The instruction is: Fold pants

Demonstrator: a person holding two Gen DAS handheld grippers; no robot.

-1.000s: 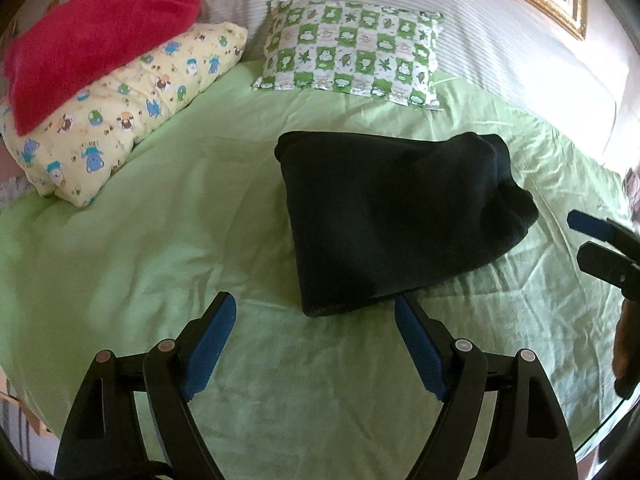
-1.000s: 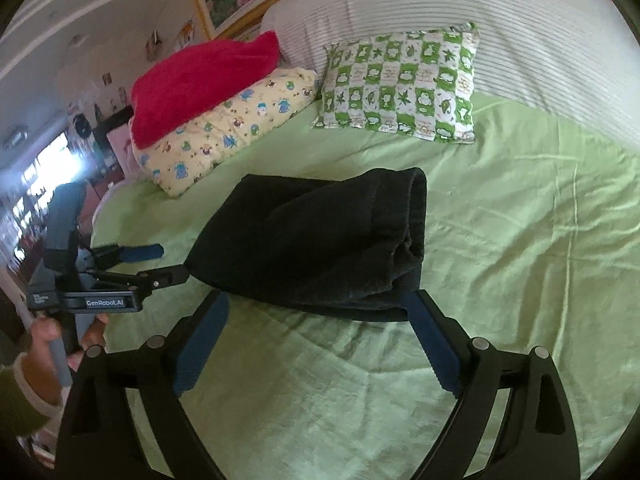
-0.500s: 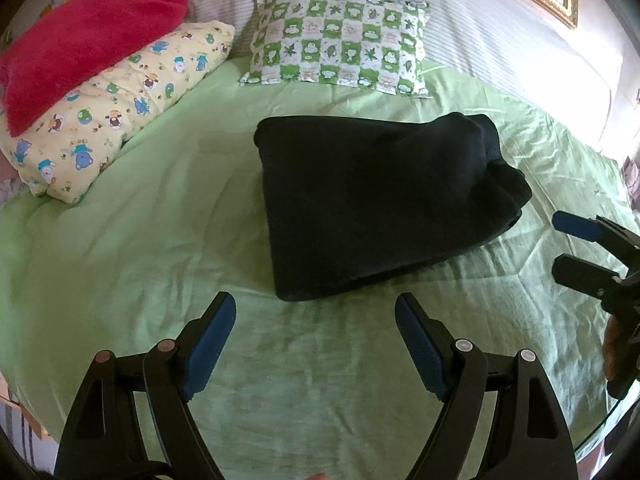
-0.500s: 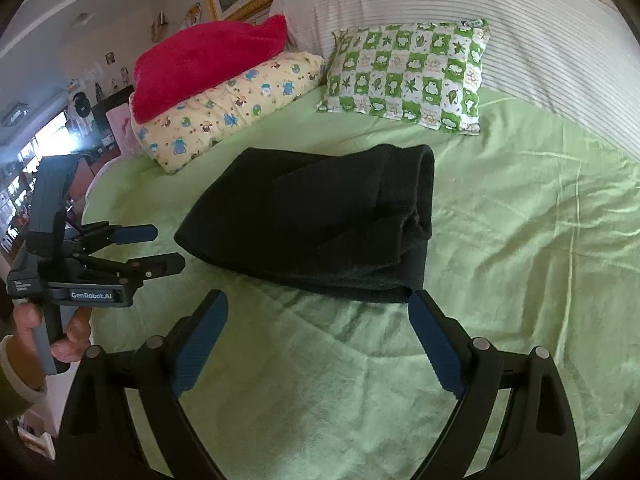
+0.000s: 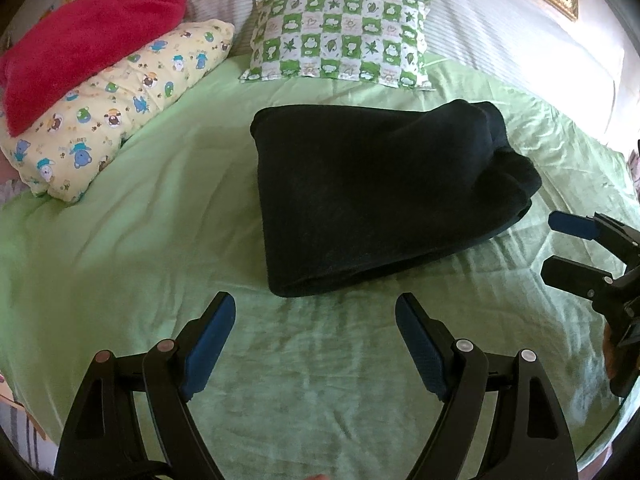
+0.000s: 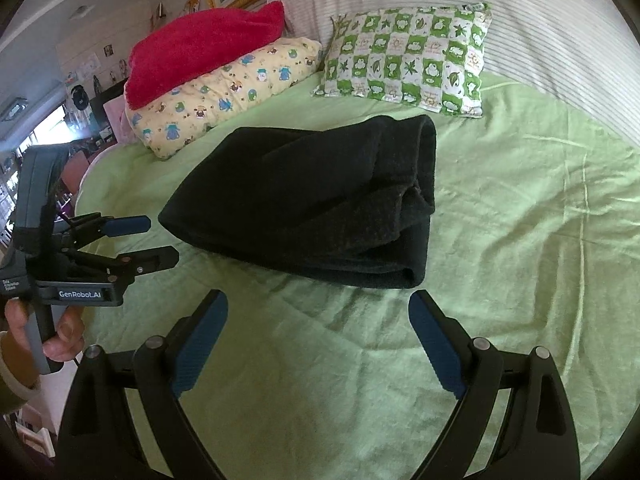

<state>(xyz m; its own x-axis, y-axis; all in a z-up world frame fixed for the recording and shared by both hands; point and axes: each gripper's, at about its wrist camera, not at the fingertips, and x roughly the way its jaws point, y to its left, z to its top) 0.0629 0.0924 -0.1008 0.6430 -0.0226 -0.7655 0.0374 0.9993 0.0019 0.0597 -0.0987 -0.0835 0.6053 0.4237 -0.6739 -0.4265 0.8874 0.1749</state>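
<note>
Left wrist view: pants sat folded in a compact stack mid-bed. Left gripper and right gripper both gaped empty, clear of cloth. Looked finished.

Left wrist cam: low over the green sheet, facing the pillows, pants near, centre-right. Right wrist cam: similar height, further right, same way, pants centre-left. Shared: pants, checked pillow, each other's gripper at frame edge.
</note>
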